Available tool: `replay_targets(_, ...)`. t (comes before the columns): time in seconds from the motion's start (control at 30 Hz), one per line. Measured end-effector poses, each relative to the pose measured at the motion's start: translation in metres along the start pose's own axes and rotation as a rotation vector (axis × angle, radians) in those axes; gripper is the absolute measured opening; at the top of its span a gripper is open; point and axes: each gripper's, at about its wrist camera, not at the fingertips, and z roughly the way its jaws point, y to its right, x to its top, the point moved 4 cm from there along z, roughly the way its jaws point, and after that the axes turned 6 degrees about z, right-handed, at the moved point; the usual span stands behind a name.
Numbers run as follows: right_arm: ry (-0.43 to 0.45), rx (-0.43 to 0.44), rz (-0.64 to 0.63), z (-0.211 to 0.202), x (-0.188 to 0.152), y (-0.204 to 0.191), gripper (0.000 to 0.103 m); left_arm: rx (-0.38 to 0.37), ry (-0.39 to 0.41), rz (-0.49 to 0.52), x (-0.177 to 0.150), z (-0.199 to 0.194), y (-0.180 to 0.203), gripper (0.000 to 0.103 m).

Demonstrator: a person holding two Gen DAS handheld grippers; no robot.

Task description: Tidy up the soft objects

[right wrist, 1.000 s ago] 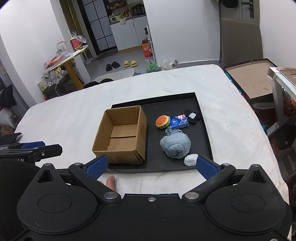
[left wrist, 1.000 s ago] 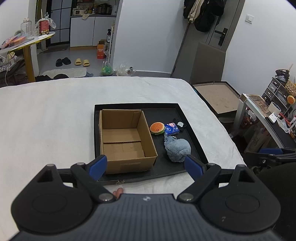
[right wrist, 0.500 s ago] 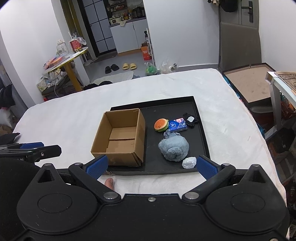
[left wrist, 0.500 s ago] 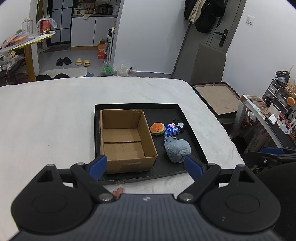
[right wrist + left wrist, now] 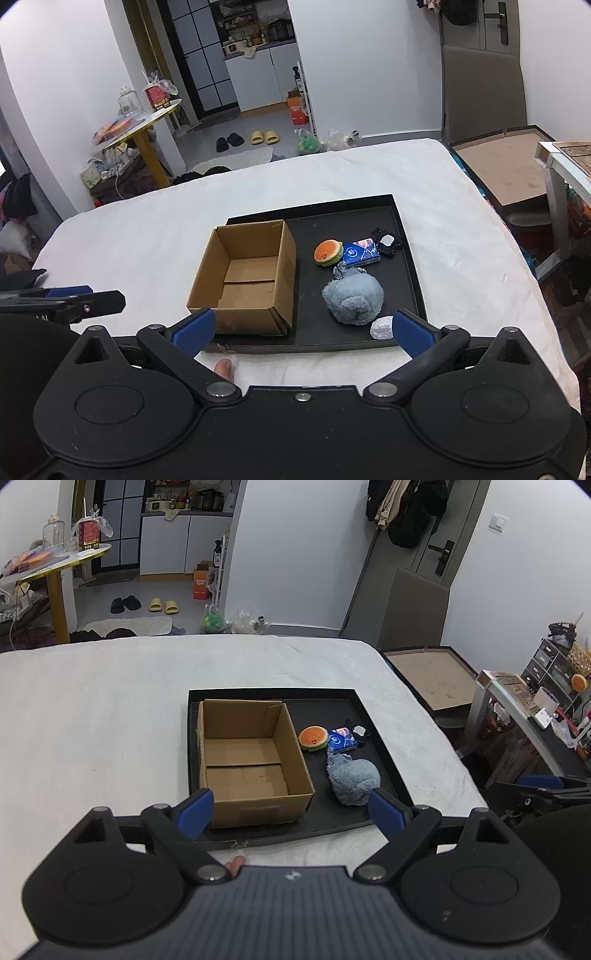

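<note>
Cardboard box (image 5: 251, 760) crowds blue plush (image 5: 354, 779), burger toy (image 5: 313, 737) on tray (image 5: 384, 760); both grippers (image 5: 291, 808) (image 5: 301, 330) released.

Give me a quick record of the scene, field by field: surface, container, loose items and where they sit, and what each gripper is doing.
surface: black tray on a white cover
container: cardboard box, open, empty, left part of tray
soft items: burger plush, blue fluffy toy, both right of the box
other items: blue packet, black trinket, clear crumpled lump
left gripper: open, empty
right gripper: open, empty
</note>
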Motion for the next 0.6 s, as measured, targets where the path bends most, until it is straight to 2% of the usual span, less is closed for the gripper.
replay_targets(0.6, 0.042, 0.0, 0.034, 0.027, -0.001, 0.015, 0.103, 0.063, -0.009, -0.052, -0.002, 0.024, -0.037, 0.09)
